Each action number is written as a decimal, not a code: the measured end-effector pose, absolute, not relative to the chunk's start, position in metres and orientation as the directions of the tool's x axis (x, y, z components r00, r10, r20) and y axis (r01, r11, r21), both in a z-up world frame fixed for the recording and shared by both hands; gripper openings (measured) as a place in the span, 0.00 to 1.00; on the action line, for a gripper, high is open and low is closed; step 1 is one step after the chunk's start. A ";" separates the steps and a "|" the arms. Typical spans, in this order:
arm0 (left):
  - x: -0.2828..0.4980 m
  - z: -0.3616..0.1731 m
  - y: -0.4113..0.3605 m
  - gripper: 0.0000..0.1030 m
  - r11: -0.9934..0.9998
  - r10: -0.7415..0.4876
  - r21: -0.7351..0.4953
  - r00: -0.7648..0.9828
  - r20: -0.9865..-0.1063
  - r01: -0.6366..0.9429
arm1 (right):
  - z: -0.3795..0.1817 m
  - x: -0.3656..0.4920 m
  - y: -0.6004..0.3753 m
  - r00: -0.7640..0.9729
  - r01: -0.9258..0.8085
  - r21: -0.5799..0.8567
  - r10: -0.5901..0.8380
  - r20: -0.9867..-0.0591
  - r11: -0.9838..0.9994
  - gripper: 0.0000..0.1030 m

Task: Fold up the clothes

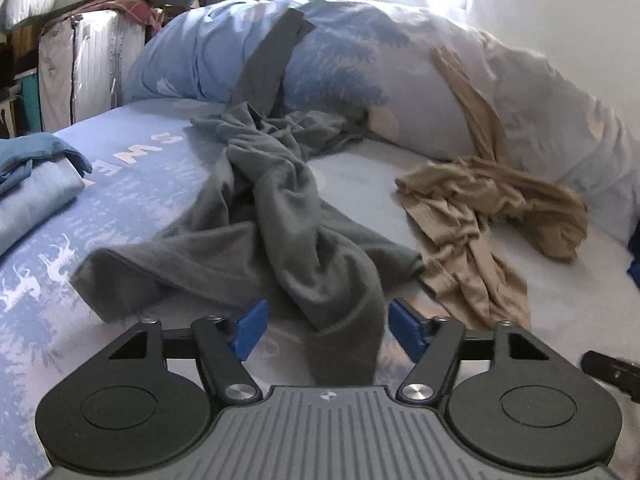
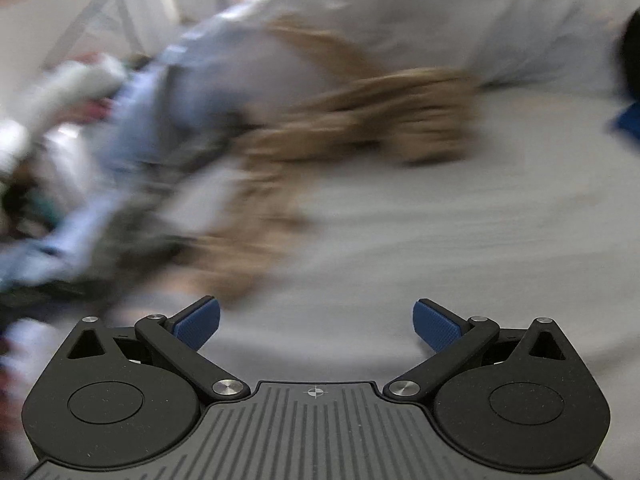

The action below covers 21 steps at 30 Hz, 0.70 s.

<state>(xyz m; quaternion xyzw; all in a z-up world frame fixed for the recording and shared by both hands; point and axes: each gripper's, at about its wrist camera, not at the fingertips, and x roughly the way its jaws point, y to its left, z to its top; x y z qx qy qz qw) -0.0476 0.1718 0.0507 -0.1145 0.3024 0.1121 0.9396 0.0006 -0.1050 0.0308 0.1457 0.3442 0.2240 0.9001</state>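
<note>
Grey garment [image 1: 280, 216] runs lengthwise from pillows into gaping left tongs [image 1: 324, 330]; right tongs [image 2: 316, 326] gape

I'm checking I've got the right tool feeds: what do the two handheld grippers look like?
Both look alike. The left gripper and right gripper each have blue ribbed finger pads on black linkage arms with silver pivot bolts, two round black discs, and a grey ridged body bearing a small crosshair mark. No hands, sleeves or cables show.
</note>
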 end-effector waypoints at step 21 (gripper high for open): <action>-0.065 0.054 0.261 0.43 0.810 0.163 -0.377 0.790 -0.591 -0.449 | -0.012 0.098 0.050 0.568 -0.050 0.814 0.687 -0.454 0.579 0.56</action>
